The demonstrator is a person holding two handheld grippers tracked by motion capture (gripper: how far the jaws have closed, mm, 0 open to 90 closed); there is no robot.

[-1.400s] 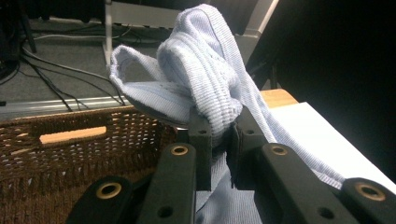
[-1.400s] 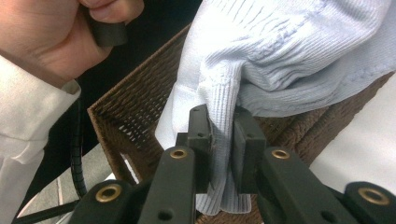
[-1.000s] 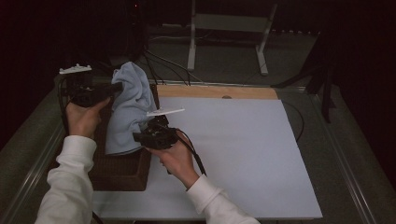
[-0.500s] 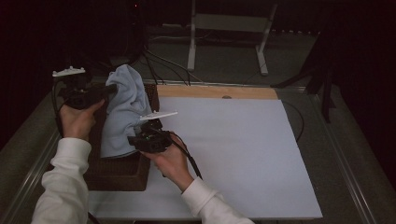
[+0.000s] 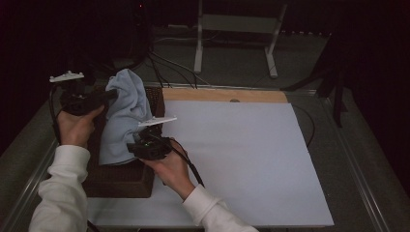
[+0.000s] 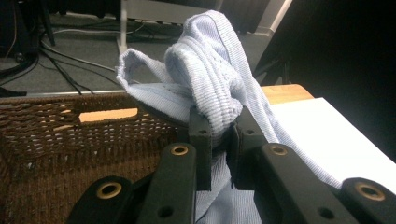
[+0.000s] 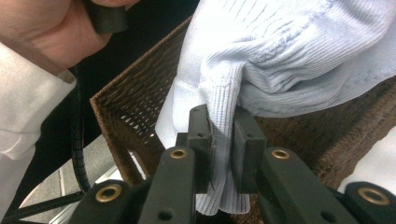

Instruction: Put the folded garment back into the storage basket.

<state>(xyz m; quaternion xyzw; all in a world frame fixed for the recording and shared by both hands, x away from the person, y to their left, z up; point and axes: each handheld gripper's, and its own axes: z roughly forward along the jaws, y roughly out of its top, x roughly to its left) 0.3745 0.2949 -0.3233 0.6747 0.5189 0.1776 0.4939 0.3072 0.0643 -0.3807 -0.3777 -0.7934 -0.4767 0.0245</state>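
Note:
A pale blue knitted cloth (image 5: 123,116) hangs over a dark brown wicker basket (image 5: 116,180) at the table's left. My left gripper (image 5: 110,95) is shut on the cloth's upper part; in the left gripper view the ribbed cloth (image 6: 219,88) bunches up between the black jaws of the left gripper (image 6: 222,140). My right gripper (image 5: 133,146) is shut on the cloth's lower edge; in the right gripper view the ribbed hem (image 7: 223,126) is pinched in the right gripper (image 7: 223,135), above the basket (image 7: 130,121).
A white board (image 5: 241,159) covers the table to the right of the basket, with a wooden strip (image 5: 225,95) along its far edge. Cables and a white stand (image 5: 237,34) lie beyond. A sleeve and hand (image 7: 42,32) sit behind the basket in the right gripper view.
Both hands with the cloth have shifted slightly left, toward the basket. The cloth now hangs more over the basket.

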